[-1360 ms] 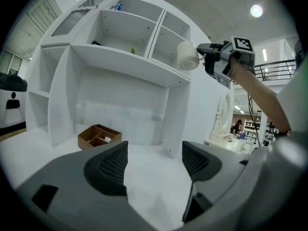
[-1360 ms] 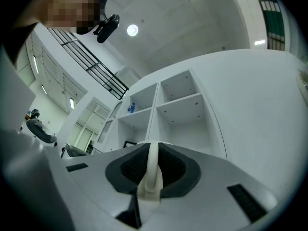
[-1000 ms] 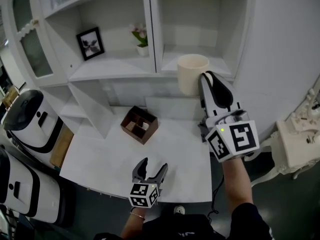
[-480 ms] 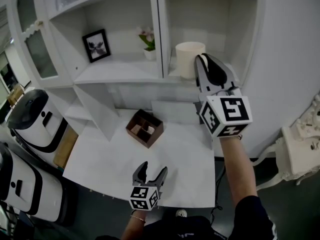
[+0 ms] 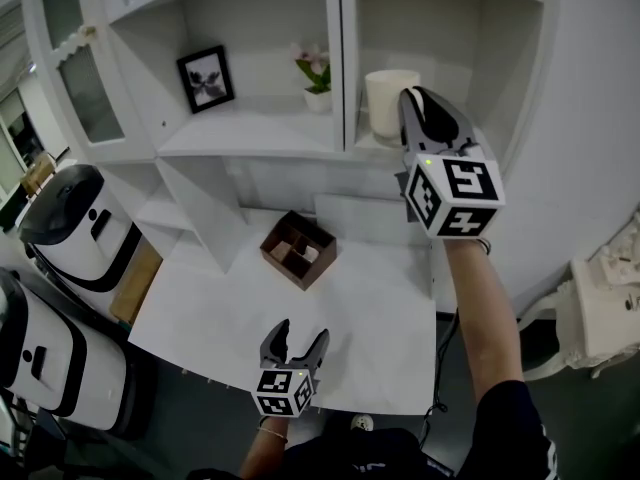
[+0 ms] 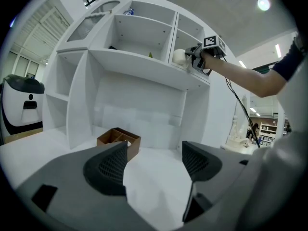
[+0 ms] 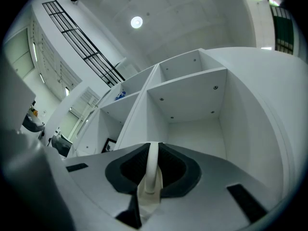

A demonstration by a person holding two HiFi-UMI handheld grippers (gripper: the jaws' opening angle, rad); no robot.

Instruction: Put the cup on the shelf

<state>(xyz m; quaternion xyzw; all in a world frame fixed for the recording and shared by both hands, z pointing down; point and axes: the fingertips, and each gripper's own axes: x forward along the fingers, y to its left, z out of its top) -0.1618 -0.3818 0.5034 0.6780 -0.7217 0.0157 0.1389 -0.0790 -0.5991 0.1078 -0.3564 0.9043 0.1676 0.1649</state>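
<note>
A cream cup stands upright at the front of the shelf's lower right compartment; I cannot tell whether its base touches the board. My right gripper is shut on the cup's rim from the right. In the right gripper view the cup wall is pinched between the dark pads of the right gripper. The left gripper view shows the cup and the right gripper high up at the shelf. My left gripper is open and empty, low over the table's near edge.
A brown divided wooden box sits on the white table. A picture frame and a small potted flower occupy the left compartment. White rounded machines stand at the left, and a white ornate stand at the right.
My right gripper has carried the cup up and forward, from in front of the shelf edge into the right compartment's opening. The left gripper has drawn slightly back toward the table's near edge.
</note>
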